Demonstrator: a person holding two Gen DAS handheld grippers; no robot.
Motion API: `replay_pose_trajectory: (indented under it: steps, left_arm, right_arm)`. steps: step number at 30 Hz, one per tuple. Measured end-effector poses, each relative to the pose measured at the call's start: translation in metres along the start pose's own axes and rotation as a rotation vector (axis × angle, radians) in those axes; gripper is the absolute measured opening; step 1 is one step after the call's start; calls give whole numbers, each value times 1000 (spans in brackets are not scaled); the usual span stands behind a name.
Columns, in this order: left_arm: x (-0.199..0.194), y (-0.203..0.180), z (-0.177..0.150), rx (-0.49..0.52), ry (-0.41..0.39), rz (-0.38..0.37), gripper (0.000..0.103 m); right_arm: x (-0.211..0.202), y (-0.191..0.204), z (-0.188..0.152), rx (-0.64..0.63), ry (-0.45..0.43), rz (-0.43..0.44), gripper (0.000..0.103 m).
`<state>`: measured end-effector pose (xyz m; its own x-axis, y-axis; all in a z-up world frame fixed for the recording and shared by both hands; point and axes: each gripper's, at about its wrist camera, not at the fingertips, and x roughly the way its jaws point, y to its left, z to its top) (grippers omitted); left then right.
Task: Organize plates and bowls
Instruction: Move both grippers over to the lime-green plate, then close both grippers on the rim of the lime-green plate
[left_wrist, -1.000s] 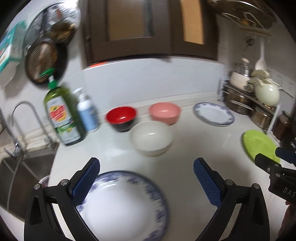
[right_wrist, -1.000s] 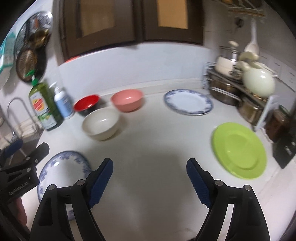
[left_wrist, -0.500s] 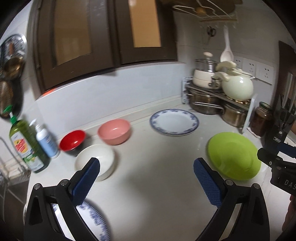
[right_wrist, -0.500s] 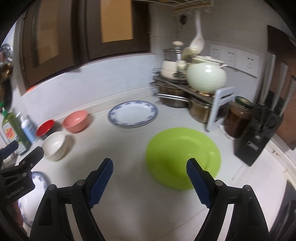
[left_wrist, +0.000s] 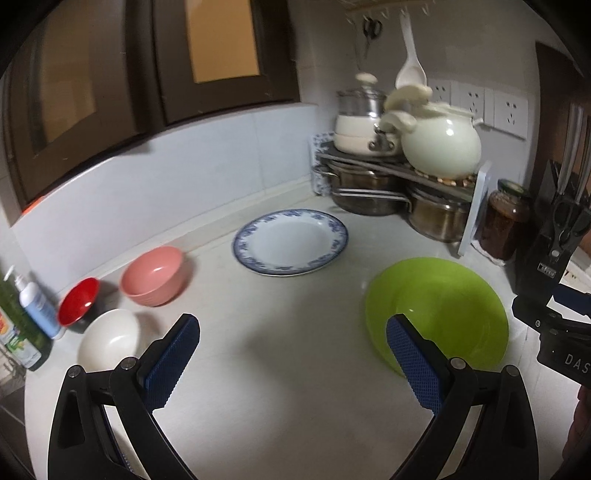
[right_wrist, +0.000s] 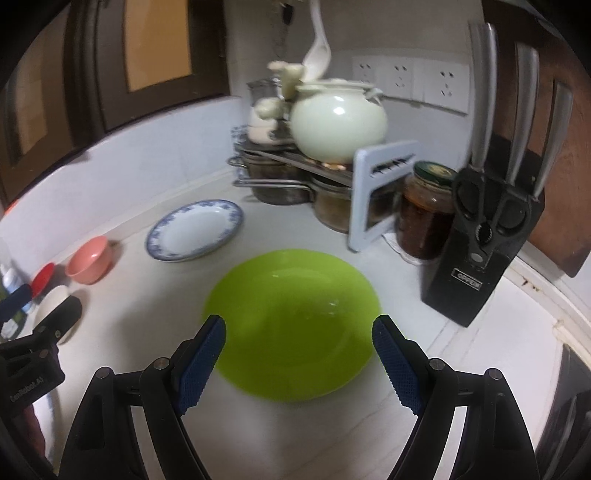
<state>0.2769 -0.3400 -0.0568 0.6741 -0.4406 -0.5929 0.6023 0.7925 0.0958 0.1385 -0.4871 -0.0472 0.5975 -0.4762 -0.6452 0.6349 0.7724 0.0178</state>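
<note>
Jaws wide; three bowls (left_wrist: 153, 276), two plates (left_wrist: 290, 242).

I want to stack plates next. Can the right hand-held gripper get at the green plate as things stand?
Probably yes. The right hand-held gripper is open and empty, the green plate lies flat just ahead of it, and nothing stands between them.

white counter (left_wrist: 280, 369), plates (left_wrist: 291, 242), bowls (left_wrist: 153, 275)

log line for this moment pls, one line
phase: approach | right gripper: jaws open, empty, over green plate | left gripper: jaws open, empty, over bare counter | nothing stacked
</note>
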Motion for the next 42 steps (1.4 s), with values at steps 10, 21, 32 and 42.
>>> replay_pose_trajectory:
  steps: [10, 21, 32, 42]
  left_arm:
    - [66, -47, 5, 65, 106, -60, 102]
    - [122, -75, -1, 99, 214, -115, 95]
    - [155, -85, -4, 95, 296, -166, 78]
    - [168, -90, -2, 94, 329, -210, 58]
  right_arm:
    - [59, -45, -1, 80, 89, -35, 82]
    - [114, -72, -8, 134, 187, -59, 78]
    - [142, -77, -11, 137, 239, -41, 66]
    - [152, -79, -10, 147, 272, -19, 53]
